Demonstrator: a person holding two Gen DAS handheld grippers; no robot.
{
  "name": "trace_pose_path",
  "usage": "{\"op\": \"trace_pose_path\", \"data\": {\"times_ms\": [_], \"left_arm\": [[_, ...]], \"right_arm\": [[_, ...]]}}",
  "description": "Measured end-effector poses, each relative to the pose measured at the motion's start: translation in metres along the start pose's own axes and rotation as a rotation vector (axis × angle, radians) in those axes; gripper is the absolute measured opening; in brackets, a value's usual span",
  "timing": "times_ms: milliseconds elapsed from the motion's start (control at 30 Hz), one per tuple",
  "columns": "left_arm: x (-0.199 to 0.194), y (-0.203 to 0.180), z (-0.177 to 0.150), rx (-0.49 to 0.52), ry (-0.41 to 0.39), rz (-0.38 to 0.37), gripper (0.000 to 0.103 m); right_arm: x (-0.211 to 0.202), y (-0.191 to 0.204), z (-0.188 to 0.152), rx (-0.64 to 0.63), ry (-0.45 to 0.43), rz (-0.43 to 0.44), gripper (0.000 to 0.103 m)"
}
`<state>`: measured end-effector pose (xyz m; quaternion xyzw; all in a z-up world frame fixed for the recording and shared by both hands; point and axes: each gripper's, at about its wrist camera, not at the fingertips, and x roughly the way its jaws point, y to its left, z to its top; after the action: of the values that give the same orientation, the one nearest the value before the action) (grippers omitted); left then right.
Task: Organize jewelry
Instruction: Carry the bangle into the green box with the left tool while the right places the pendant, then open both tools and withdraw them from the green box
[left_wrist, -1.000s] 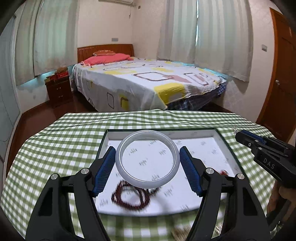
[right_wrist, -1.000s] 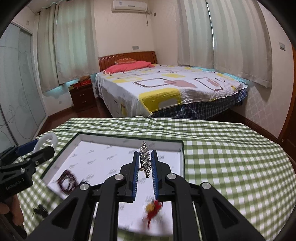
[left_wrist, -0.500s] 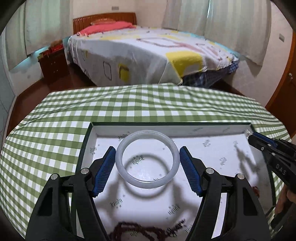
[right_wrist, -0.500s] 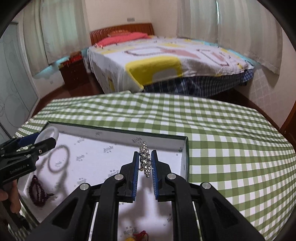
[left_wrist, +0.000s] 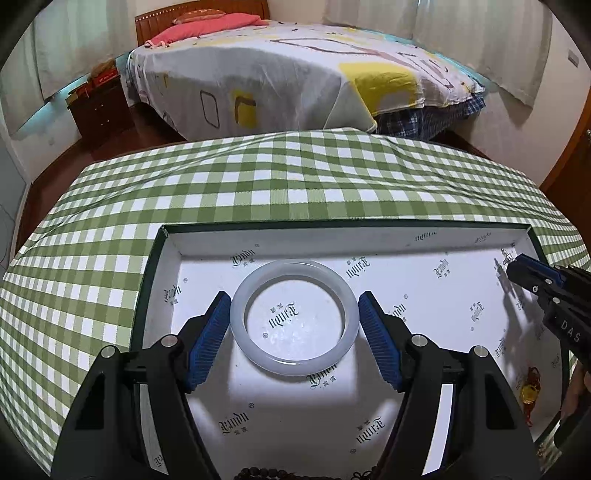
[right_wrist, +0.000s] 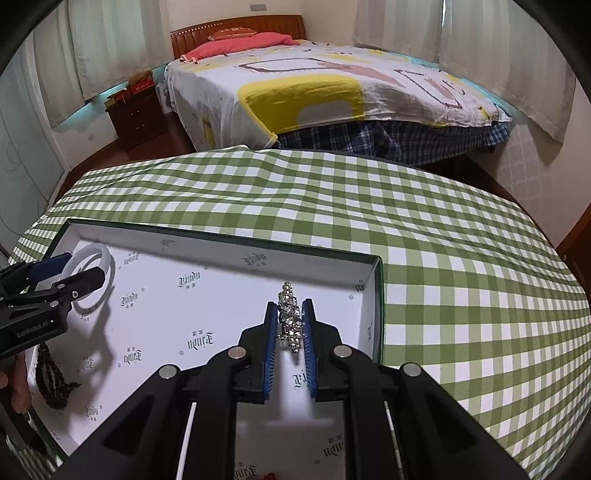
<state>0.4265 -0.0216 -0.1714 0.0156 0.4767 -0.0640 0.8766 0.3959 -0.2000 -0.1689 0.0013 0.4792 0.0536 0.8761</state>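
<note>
- Left wrist view: the left gripper (left_wrist: 294, 332) points down into a shallow white-lined box (left_wrist: 369, 242) that sits on a table under a green checked cloth (left_wrist: 258, 177). Its blue pads press on either side of a pale, milky bangle (left_wrist: 294, 369), which lies flat across the grip over the left half of the box floor. Whether the bangle already rests on the lining or hangs just above it is hard to tell from here.
- Same view, edges: a string of dark beads (left_wrist: 266, 472) lies in the box at the bottom edge, and a small red and gold charm (left_wrist: 529, 387) lies near the right wall. The right gripper (left_wrist: 511, 263) enters from the right with something glittering at its tip.
- Right wrist view: the right gripper (right_wrist: 290, 325) is closed tight on a sparkling rhinestone piece (right_wrist: 290, 317), held upright between the blue pads, over the box's right side near the far corner. On the left, the bangle (right_wrist: 107, 264) is seen in the other gripper, with the dark beads (right_wrist: 51, 373) below it.
- To do this step well, in my judgement: bring each piece down until it meets the lining before letting go, so nothing drops or bounces.
- Set the bangle on bare floor clear of the beads, and spread the pads only a little, so it does not roll or slide.
- Lay the rhinestone piece flat, away from the wall and the charm, then lift straight up so the pads do not snag it.
</note>
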Motion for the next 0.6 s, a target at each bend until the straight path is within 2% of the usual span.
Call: {"op": "trace_pose_path", "data": {"times_ms": [100,167,267,333,600], "left_arm": [[0.003,0.000,-0.001,-0.003,0.016,-0.005,0.069],[0.004,0.001,-0.001,-0.006,0.026,-0.006,0.069],[0.001,0.000,0.000,-0.002,0.003,0.001,0.071],[-0.003,-0.001,0.000,0.007,-0.017,0.011,0.077],[-0.055,-0.009,-0.008,0.031,-0.257,0.001,0.081]], "right_arm": [[-0.001,-0.001,0.000,0.010,-0.003,0.006,0.021],[-0.002,-0.003,0.000,0.015,-0.009,0.007,0.037],[-0.004,-0.002,0.000,0.014,-0.022,0.006,0.042],[-0.007,-0.002,-0.001,0.014,-0.035,0.004,0.042],[-0.046,0.001,-0.010,0.009,-0.192,0.005,0.049]]}}
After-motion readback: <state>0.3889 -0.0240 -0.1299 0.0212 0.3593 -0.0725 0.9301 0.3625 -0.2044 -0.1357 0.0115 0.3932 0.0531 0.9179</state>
